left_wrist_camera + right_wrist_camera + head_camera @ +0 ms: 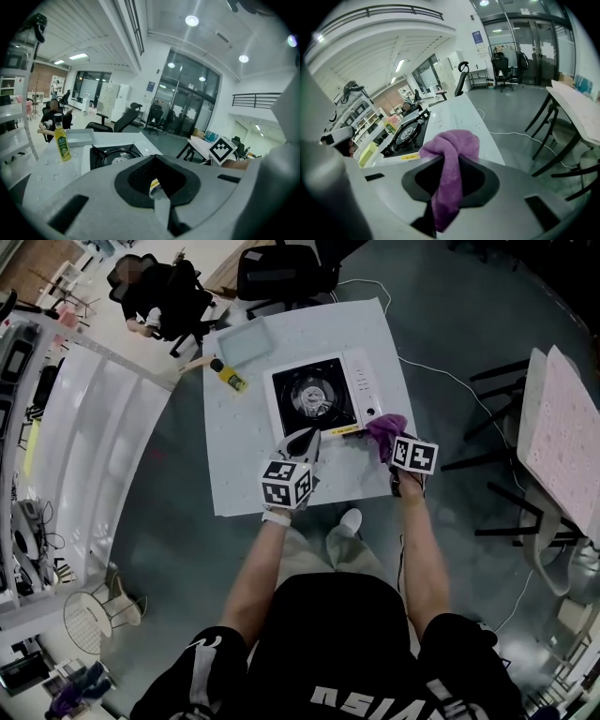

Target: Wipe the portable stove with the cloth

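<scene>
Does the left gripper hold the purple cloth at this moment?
No: the purple cloth hangs pinched in the right gripper, while the left gripper has nothing in it.

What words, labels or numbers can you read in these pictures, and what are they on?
Nothing can be read for certain.
On the black shirt: white letters, cut off by the picture's edge.
On the yellow bottle: green label, too small.
On the portable stove: yellow sticker, blurred.
On the blue wall sign: blurred.
</scene>
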The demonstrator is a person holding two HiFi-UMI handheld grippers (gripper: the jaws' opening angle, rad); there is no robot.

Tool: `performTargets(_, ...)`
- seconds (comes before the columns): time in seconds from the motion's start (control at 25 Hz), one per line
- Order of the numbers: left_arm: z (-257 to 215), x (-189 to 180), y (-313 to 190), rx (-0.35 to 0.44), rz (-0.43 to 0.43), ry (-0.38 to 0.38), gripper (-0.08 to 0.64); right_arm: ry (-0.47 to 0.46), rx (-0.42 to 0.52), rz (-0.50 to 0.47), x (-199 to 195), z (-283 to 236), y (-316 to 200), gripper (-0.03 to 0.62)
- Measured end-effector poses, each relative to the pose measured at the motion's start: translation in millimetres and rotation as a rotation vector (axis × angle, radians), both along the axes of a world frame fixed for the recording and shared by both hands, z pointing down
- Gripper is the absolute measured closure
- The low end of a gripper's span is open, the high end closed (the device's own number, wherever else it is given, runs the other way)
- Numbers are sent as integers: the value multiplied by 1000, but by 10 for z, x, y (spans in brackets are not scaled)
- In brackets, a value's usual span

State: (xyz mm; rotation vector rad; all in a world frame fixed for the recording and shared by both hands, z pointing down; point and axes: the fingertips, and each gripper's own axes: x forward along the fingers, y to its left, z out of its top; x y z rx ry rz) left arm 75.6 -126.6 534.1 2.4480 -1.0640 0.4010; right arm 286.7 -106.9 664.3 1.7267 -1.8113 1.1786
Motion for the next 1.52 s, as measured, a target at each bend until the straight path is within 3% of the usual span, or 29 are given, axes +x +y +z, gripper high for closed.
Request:
performTargets(0.2, -152, -189, 24, 20, -6, 15, 554, 21, 55, 2, -68, -302, -16, 505)
performTargets(0.6, -634, -943, -149, 70, -32, 34, 554, 25, 240, -44, -703, -1172, -265, 506)
performTargets(0.84, -920, -1319, -308, 107, -63, 69, 554, 114, 323, -76, -972, -1626, -354, 505)
performTargets(1.52, -952, -1537, -372, 114, -59, 72, 554, 140, 329, -73, -1106, -1741, -363, 506)
